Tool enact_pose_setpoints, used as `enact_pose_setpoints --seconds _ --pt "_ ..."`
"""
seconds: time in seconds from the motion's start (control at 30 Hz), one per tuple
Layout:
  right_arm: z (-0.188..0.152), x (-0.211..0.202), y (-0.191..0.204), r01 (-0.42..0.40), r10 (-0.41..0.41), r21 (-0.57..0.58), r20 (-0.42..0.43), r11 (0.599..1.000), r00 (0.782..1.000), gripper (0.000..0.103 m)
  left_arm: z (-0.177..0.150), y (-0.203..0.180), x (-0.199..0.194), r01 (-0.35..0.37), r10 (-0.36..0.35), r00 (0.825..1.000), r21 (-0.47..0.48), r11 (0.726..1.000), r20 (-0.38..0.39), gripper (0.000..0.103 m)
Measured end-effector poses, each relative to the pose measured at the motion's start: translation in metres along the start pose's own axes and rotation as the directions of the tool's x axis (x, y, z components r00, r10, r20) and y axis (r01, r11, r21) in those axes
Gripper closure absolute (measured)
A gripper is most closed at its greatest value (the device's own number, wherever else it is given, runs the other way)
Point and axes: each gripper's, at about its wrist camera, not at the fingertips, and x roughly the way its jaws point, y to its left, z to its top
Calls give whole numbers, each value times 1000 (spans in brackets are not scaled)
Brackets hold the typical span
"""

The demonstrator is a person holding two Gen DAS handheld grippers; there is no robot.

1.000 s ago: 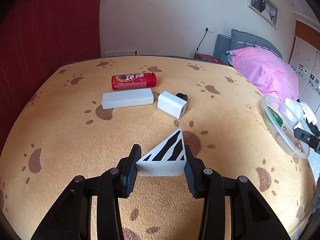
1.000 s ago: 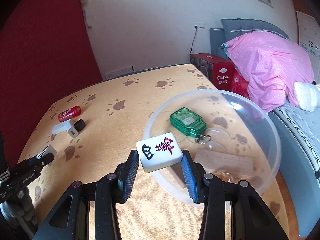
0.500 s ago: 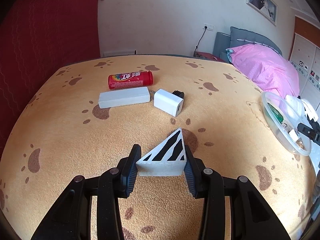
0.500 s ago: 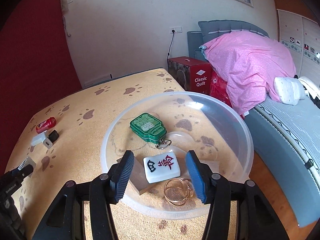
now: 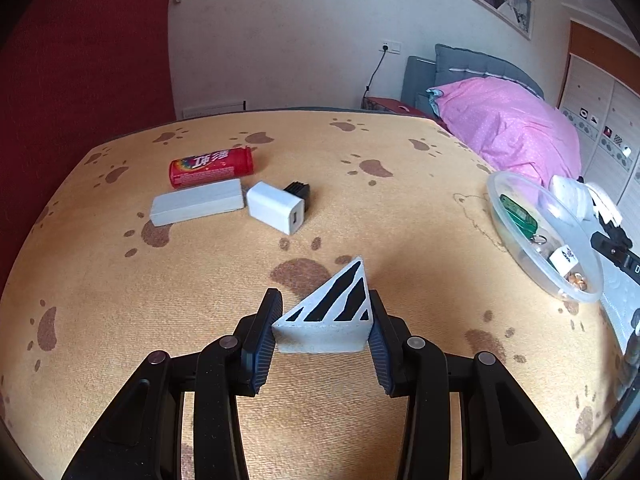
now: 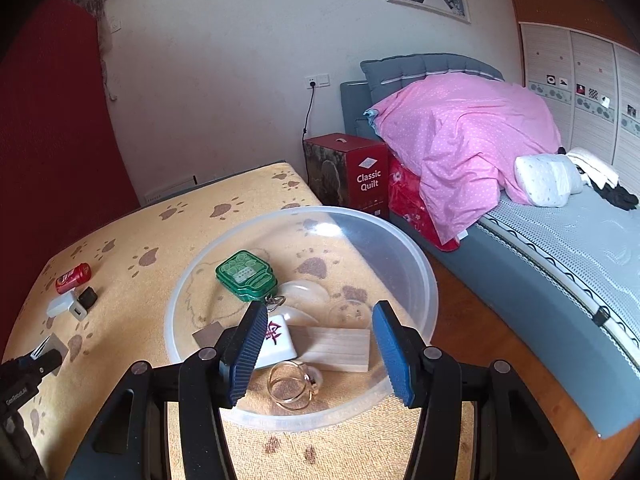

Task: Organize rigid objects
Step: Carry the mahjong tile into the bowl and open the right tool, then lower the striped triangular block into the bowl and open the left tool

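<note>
Sorting approx. halfway: L clamps a wedge, R is spread wide over the bowl.

Left gripper (image 5: 323, 330) grips the striped wedge (image 5: 332, 312) above the paw-print cloth (image 5: 120, 300); right gripper (image 6: 320, 350) holds nothing. Clear bowl (image 6: 416, 264) w/ mahjong tile (image 6: 278, 340), rings (image 6: 294, 384), wood block (image 6: 332, 348), green keychain (image 6: 246, 274) inside. Left to sort, further back: white charger (image 5: 274, 208), black cube (image 5: 298, 191), grey bar (image 5: 198, 207), red can (image 5: 211, 166). Path to bowl looks clear.
</note>
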Motion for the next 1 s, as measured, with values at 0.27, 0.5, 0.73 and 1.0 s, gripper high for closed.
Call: enact_pose_setpoints --seconds 0.27,0.5,0.73,1.0 --pt "-6 -1 -11 12 -13 18 18 1000 1000 41 14 -52 -1 75 -76 997 87 993 9 60" --pt "-12 -2 -15 0 0 3 21 1000 1000 41 23 -94 6 147 -147 989 130 981 -6 60" --pt "-13 -6 -15 -9 9 0 46 1000 999 41 38 -131 13 210 -212 977 164 964 -7 60" --pt "-14 -8 -16 -20 20 -6 55 1000 998 41 49 -162 25 273 -273 962 186 944 -27 60"
